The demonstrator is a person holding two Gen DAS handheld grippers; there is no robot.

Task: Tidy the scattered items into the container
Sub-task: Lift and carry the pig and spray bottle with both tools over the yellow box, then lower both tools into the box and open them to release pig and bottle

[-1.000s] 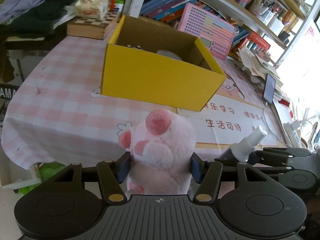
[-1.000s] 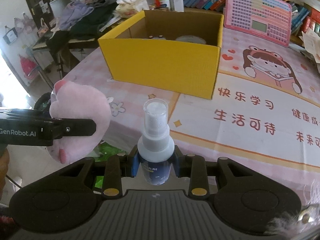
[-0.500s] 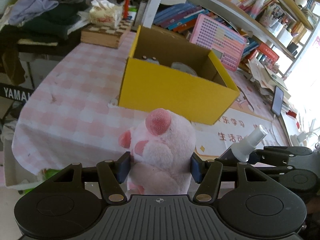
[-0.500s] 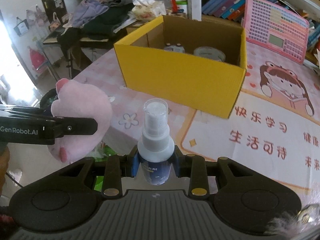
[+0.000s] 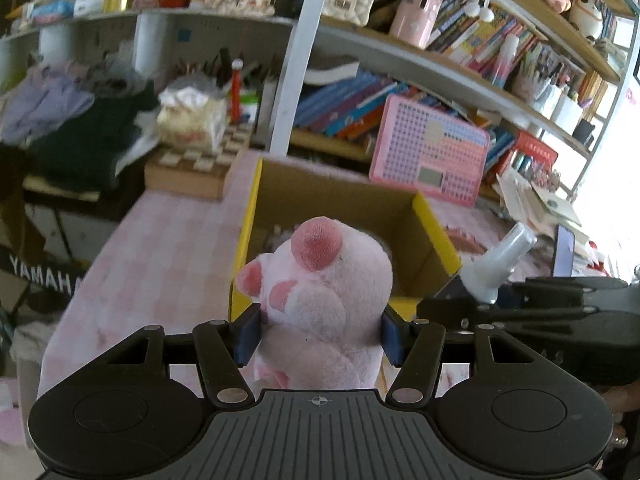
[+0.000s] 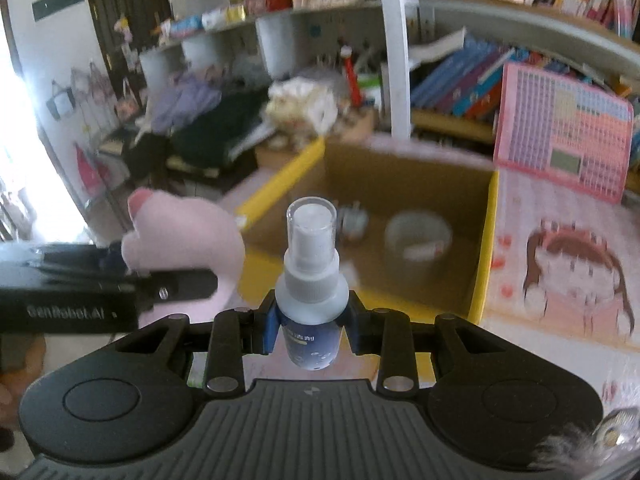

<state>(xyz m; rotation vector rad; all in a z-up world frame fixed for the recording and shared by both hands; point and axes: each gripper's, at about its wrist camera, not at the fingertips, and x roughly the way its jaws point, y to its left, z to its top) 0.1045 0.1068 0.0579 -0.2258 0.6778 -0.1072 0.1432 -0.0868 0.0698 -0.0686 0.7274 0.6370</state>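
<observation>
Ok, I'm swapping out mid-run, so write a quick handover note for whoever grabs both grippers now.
Left gripper: shut on the pink plush toy.
Right gripper: shut on the spray bottle, cap upright.
Both items are held in the air at the near side of the yellow box.
Done: a clear round tub and a small, blurred item already lie in the box.
Left: carry both over the opening, release the toy and bottle inside.

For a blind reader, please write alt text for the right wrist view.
The right gripper holds a small spray bottle upright before an open yellow box. At left, the left gripper holds a pink plush toy.
</observation>
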